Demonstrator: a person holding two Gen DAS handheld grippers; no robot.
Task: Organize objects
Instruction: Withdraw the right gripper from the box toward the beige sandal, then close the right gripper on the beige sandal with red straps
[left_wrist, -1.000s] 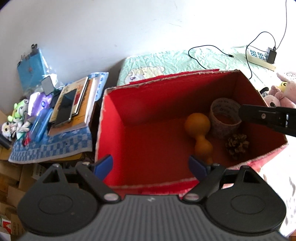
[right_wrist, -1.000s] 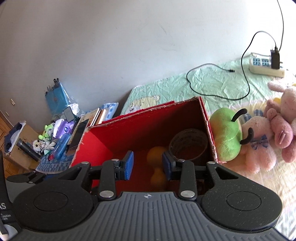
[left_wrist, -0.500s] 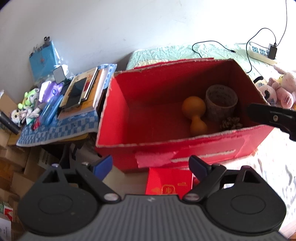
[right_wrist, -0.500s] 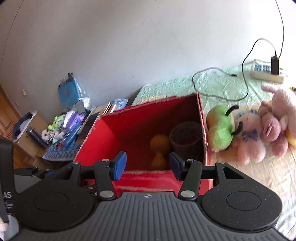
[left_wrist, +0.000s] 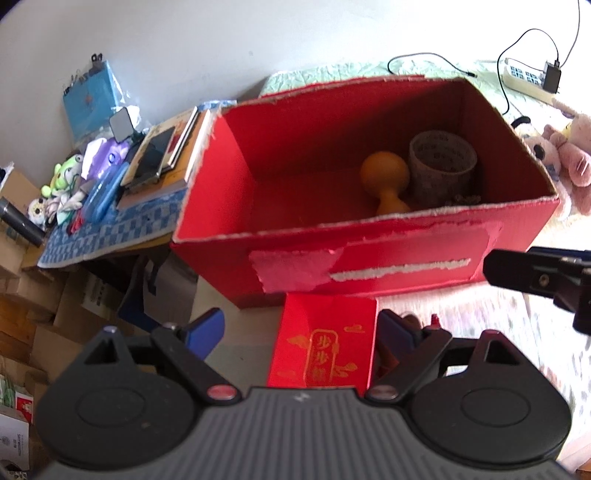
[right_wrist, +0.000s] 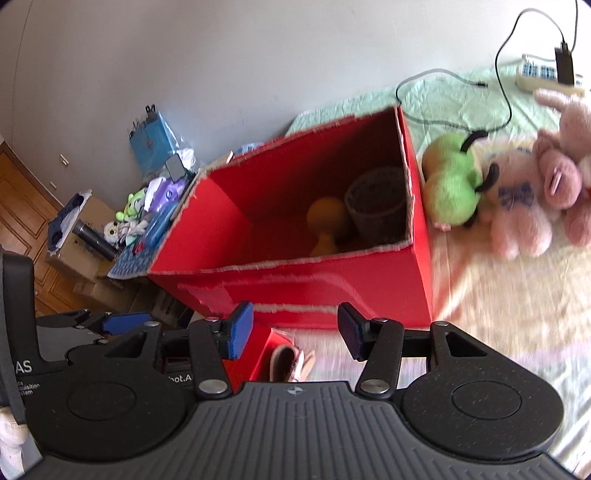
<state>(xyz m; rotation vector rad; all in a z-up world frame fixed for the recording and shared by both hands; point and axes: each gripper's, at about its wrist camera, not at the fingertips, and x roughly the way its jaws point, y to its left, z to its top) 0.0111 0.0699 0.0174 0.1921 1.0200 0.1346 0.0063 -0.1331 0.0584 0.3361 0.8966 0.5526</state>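
Between the spread fingers of the left claw (left_wrist: 301, 326) lies a flat red envelope (left_wrist: 325, 347) with gold print, on the bed just in front of the red cardboard box (left_wrist: 369, 266). Both claws stand wide and hold nothing; the right claw (right_wrist: 295, 330) hovers over the same front edge of the bed, with a small pinkish object (right_wrist: 290, 363), too blurred to name, below it beside the envelope's corner.

Inside the box, toward its right end, sit an orange gourd (left_wrist: 386, 181), a roll of tape (left_wrist: 441, 168) touching it, and what may be a pine cone, mostly hidden behind the front wall. Outside the box's right wall rest a green plush (right_wrist: 452, 186) and pink plush toys (right_wrist: 532, 206).

The envelope is likely light, thin and a little slippery, and it will flex; pinching it across a short edge, with one finger slid under, seems the surest hold. The plush toys are soft and should take a squeeze anywhere on the body.
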